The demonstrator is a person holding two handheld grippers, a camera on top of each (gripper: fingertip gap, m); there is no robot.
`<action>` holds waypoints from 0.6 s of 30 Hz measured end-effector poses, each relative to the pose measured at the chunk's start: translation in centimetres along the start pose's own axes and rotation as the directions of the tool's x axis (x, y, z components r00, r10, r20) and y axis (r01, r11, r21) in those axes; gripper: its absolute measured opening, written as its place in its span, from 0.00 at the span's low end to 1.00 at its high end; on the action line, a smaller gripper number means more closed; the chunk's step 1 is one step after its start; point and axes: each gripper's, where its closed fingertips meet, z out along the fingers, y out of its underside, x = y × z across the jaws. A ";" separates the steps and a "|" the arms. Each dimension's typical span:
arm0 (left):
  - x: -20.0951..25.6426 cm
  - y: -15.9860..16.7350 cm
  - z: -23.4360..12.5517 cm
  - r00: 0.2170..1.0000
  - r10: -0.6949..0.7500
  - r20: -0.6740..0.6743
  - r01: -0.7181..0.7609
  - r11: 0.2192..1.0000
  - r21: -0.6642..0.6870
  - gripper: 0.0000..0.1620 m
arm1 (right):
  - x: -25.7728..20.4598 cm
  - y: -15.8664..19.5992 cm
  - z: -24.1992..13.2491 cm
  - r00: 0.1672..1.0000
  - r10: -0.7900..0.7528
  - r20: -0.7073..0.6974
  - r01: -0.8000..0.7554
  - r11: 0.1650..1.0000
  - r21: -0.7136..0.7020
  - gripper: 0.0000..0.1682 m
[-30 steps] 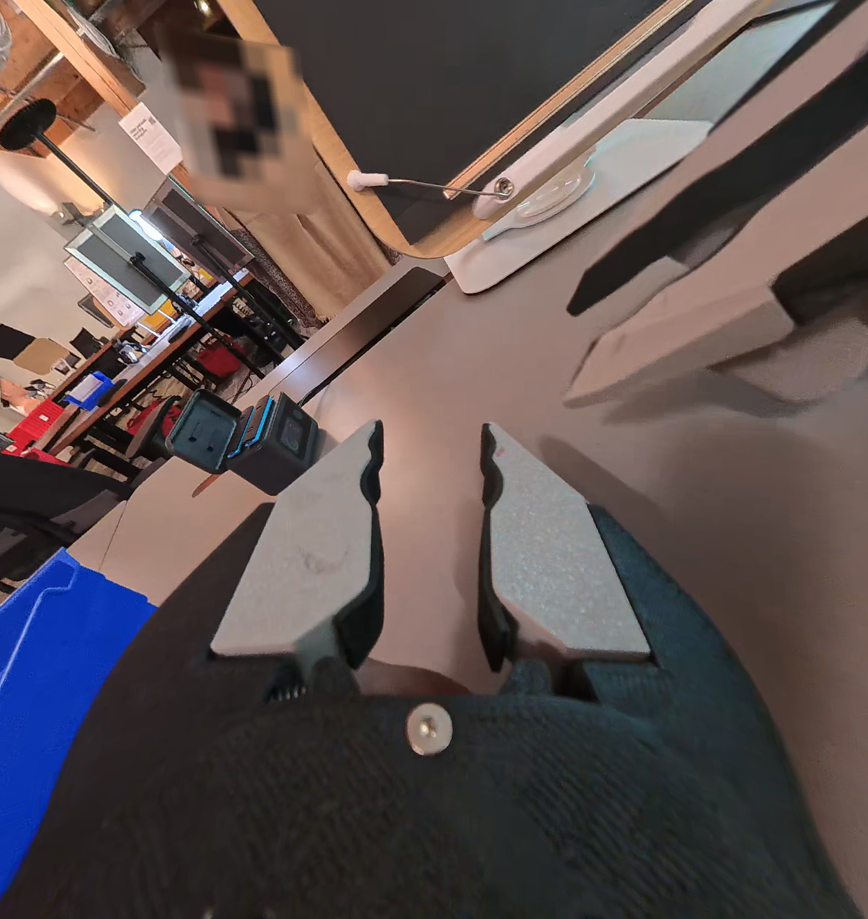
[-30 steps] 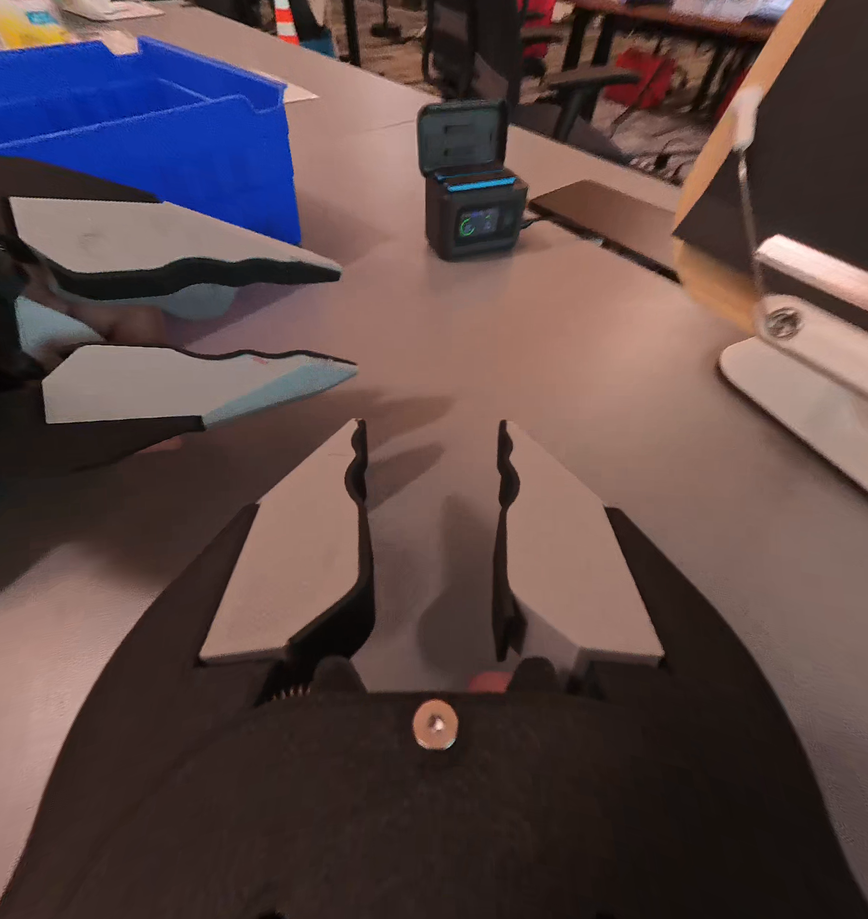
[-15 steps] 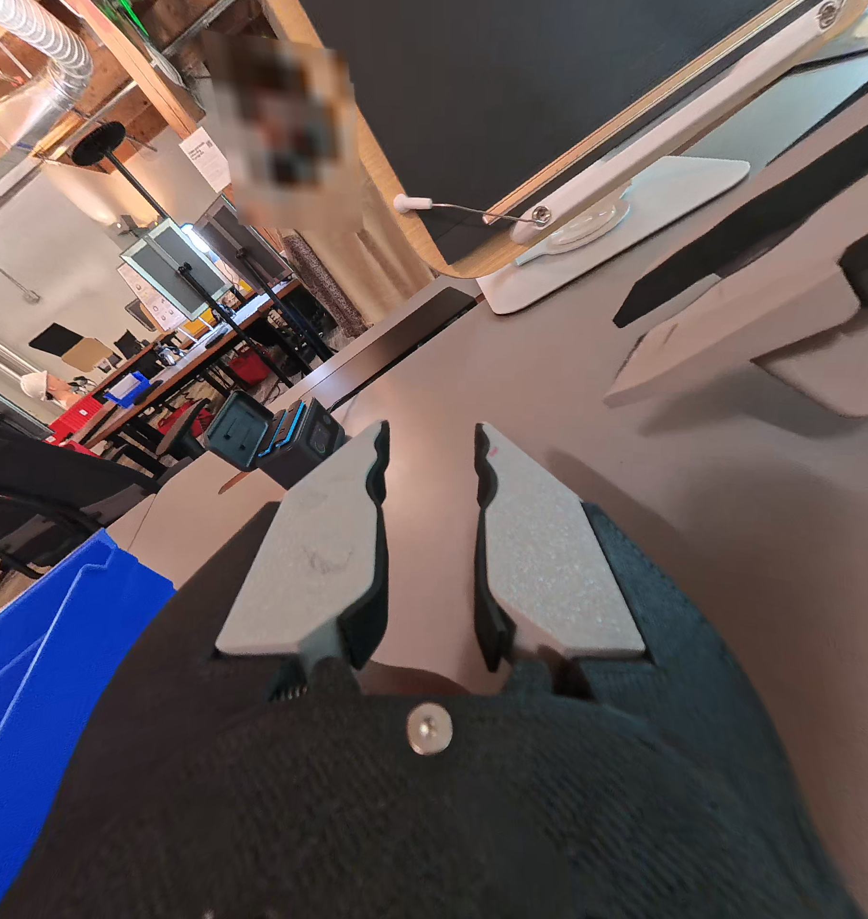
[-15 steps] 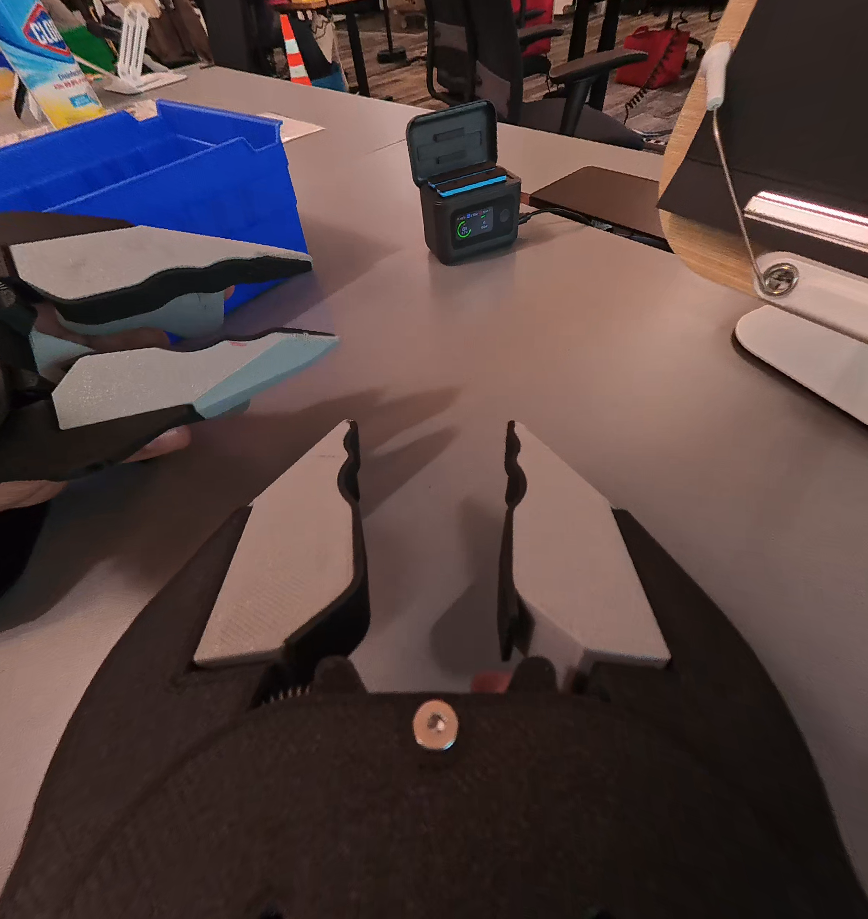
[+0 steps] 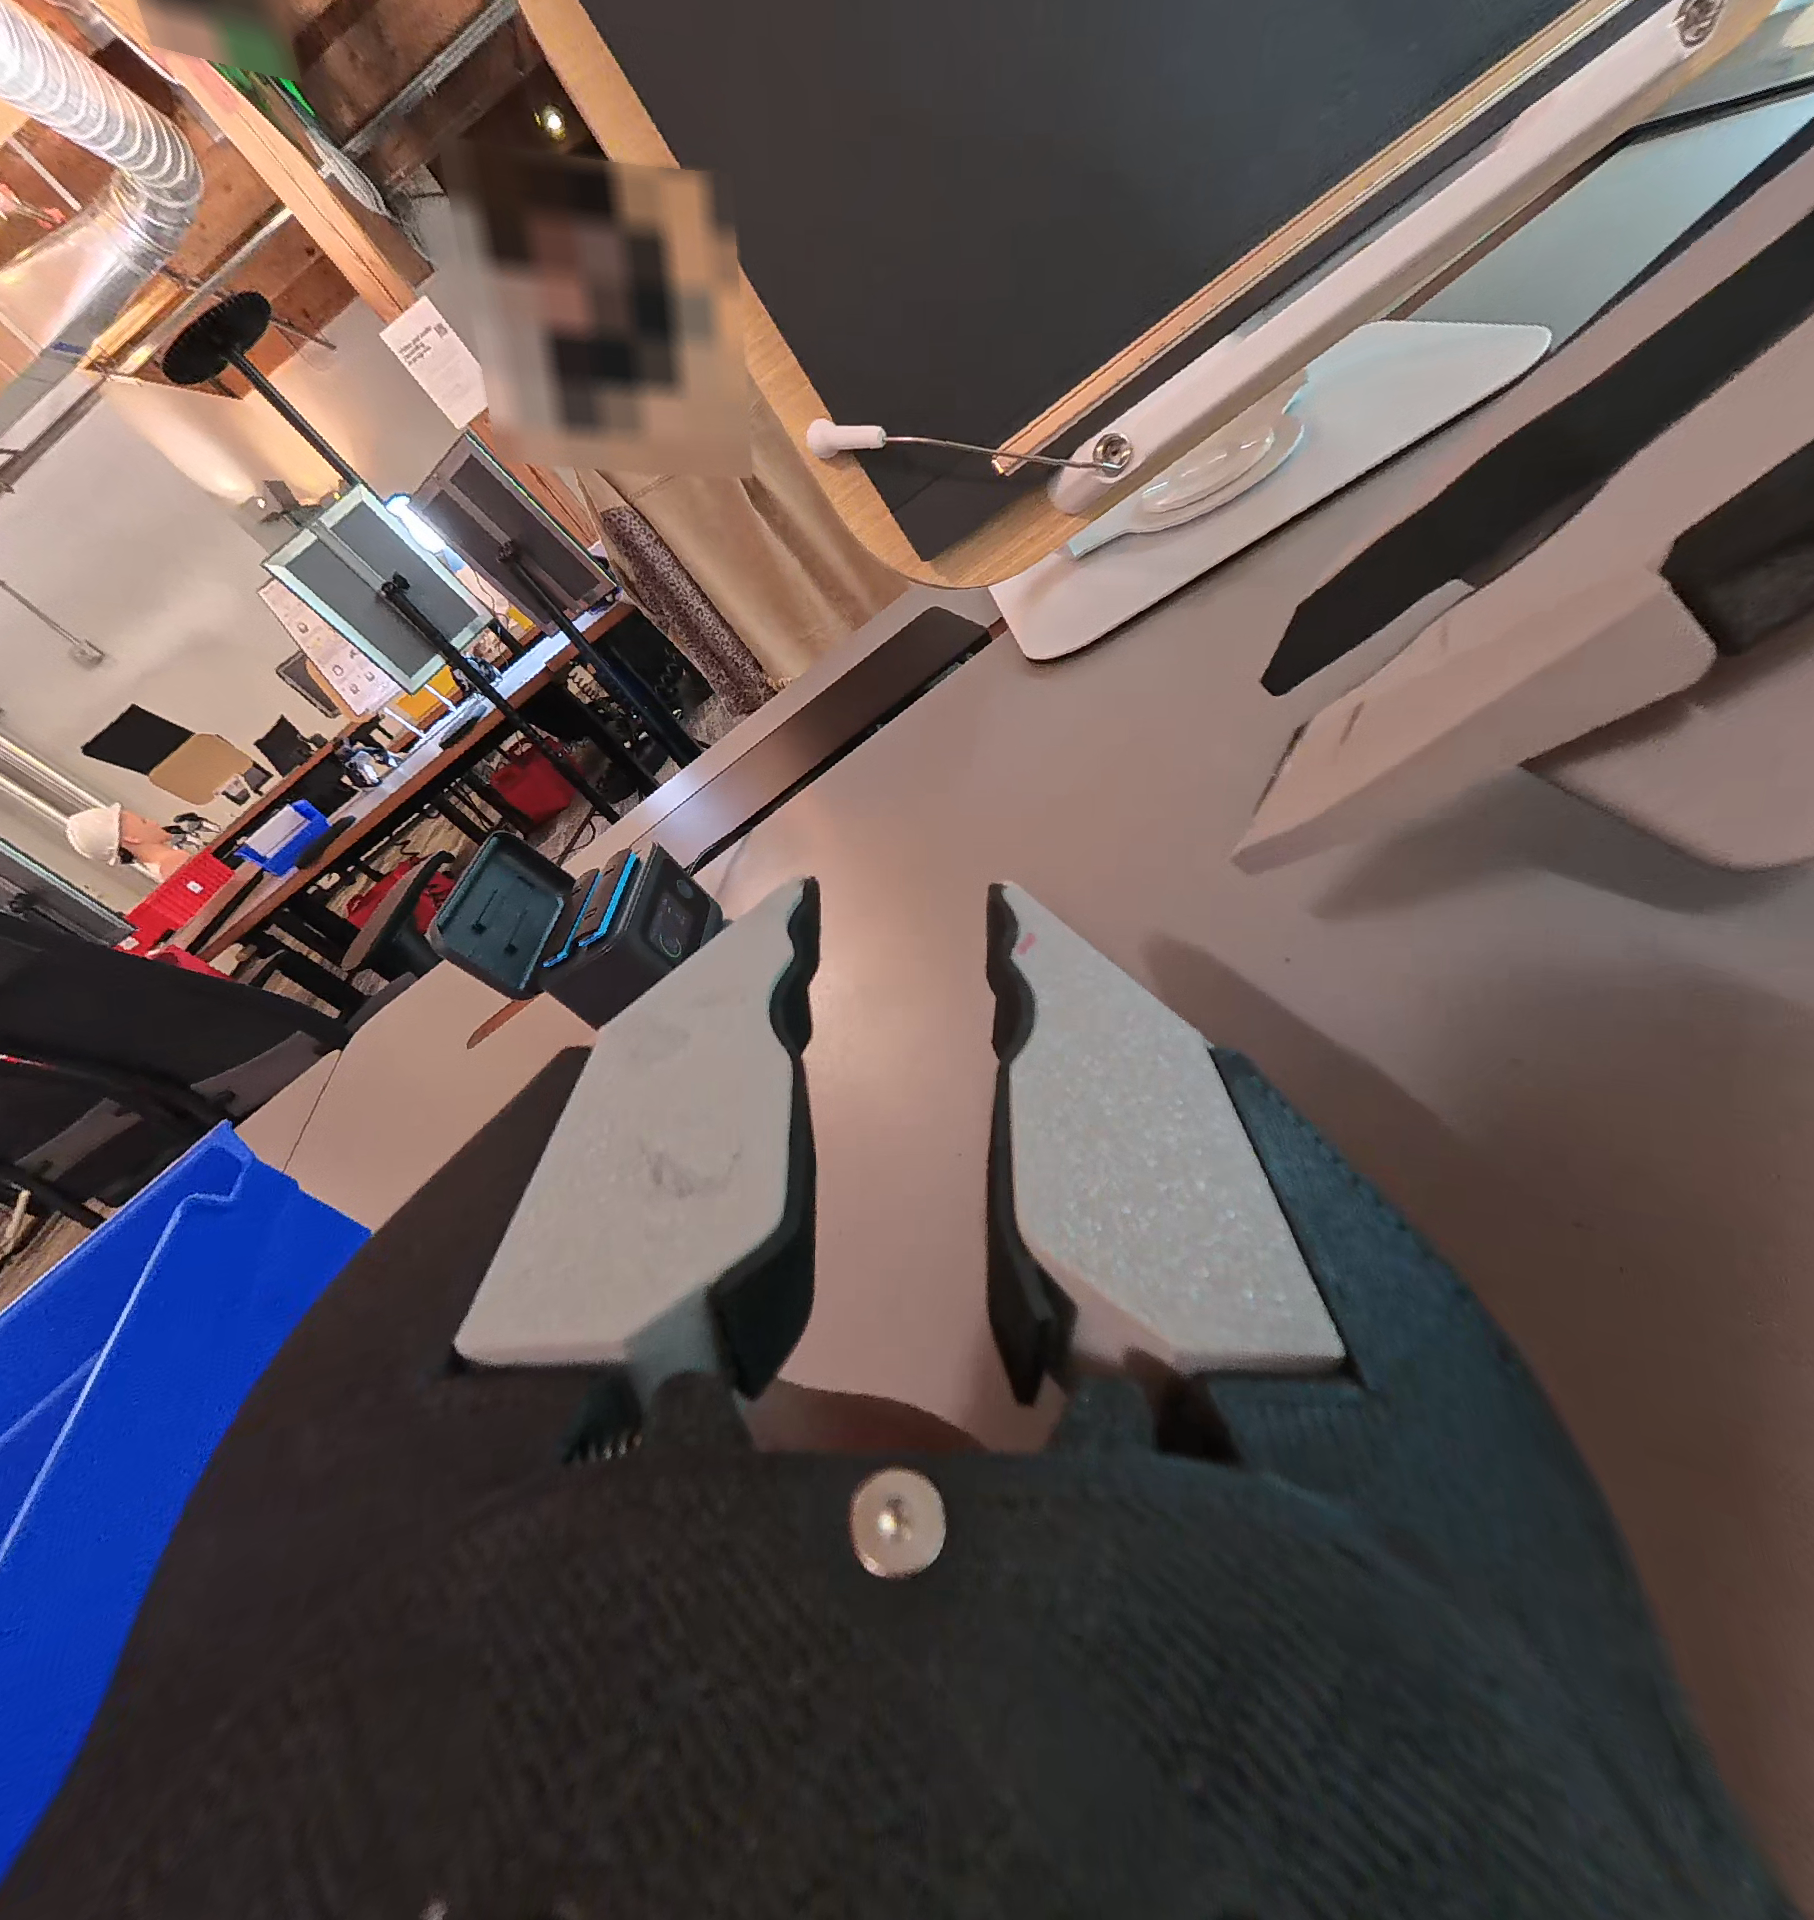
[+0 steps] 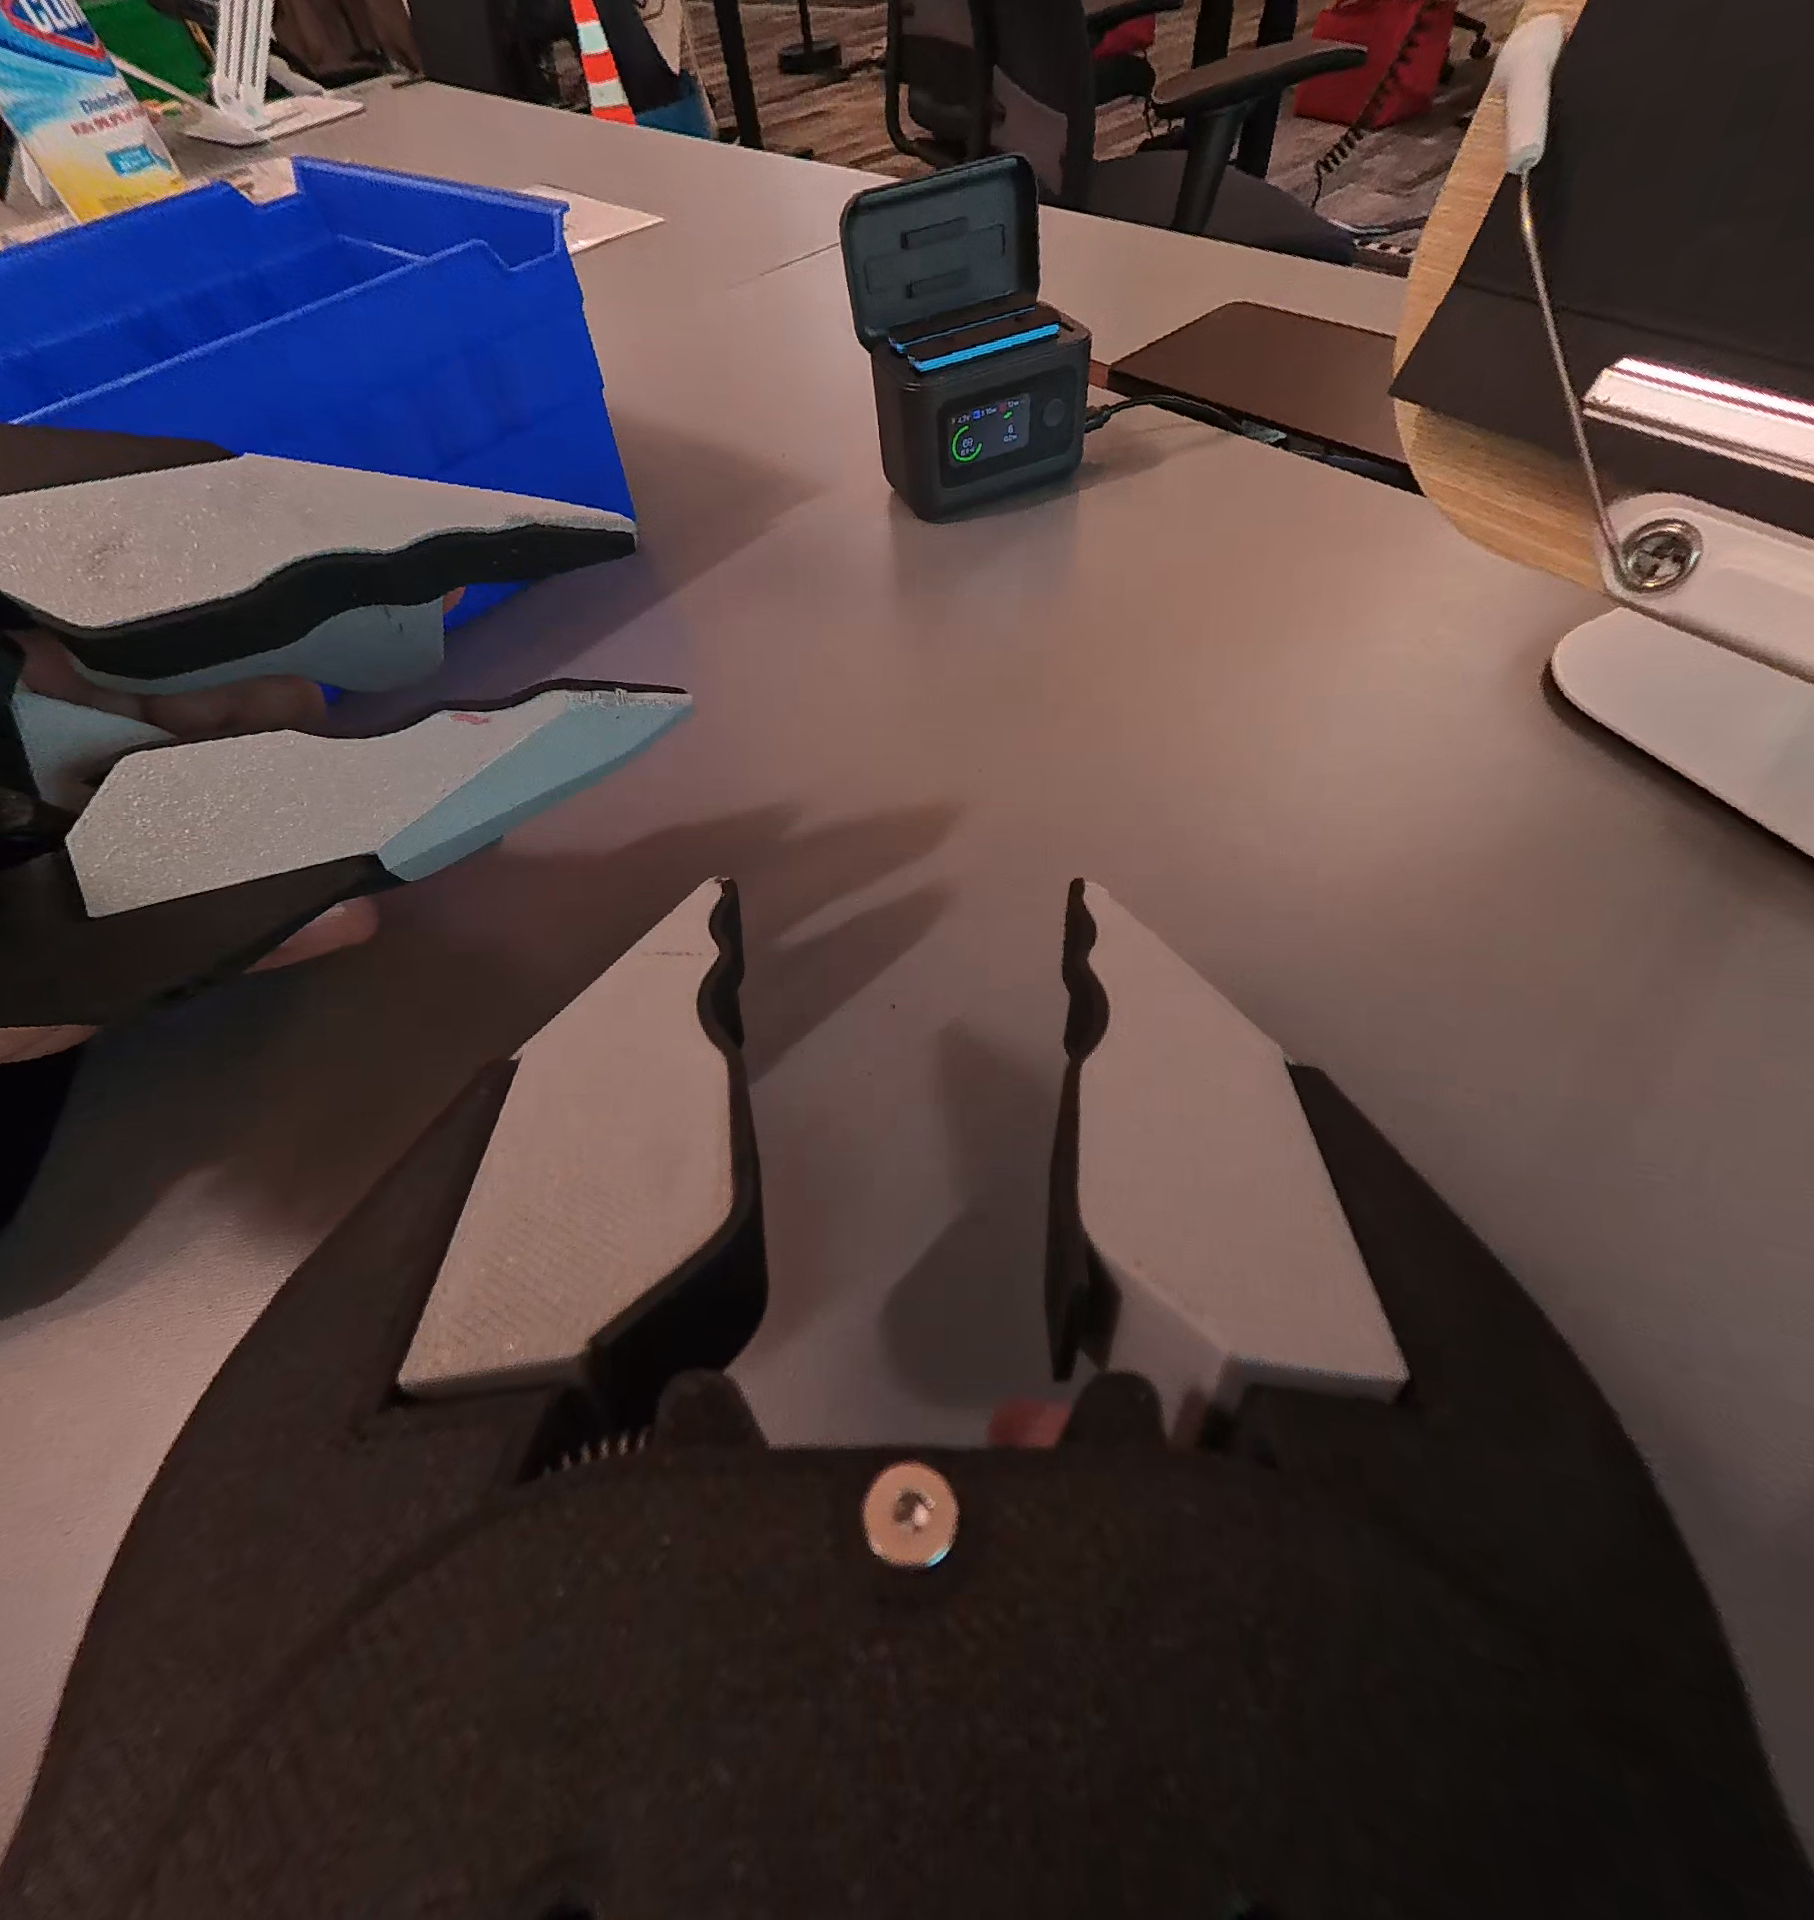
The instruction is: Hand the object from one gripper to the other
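Note:
My left gripper [image 5: 901, 904] is open with nothing between its grey fingers, low over the grey table [image 5: 1505, 1143]. It also shows at the left of the right wrist view [image 6: 659, 618], turned on its side, held by a hand. My right gripper [image 6: 900, 894] is open wider and empty, just above the table. It shows at the right of the left wrist view [image 5: 1256, 769]. The two grippers point toward each other at an angle, apart. No held object is visible in either view.
A black charging case [image 6: 970, 416] with an open lid stands on the table ahead. A blue bin [image 6: 311, 343] sits behind the left gripper. A monitor's white stand base [image 6: 1713, 727] is at the right. A dark flat pad [image 6: 1267, 374] lies beyond the case.
The right gripper's fingers have spread a little wider. Both views have shifted slightly. The left gripper's opening looks unchanged.

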 end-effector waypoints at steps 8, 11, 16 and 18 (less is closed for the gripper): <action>-0.1 0.0 0.0 1.000 -0.005 0.001 0.005 1.000 0.002 0.18 | -0.1 0.0 0.0 1.000 -0.023 -0.007 0.023 1.000 -0.004 0.35; 0.0 0.0 0.0 1.000 0.004 0.000 -0.004 1.000 0.001 0.18 | -0.1 0.0 0.1 1.000 -0.018 -0.004 0.018 1.000 -0.004 0.35; 0.1 -0.1 0.0 1.000 0.015 0.000 -0.015 1.000 0.002 0.18 | -0.1 0.0 0.1 1.000 -0.012 0.001 0.012 1.000 -0.004 0.35; 0.2 -0.1 0.0 1.000 0.019 0.002 -0.019 1.000 0.004 0.18 | -0.1 0.1 0.1 1.000 -0.015 0.000 0.015 1.000 -0.007 0.35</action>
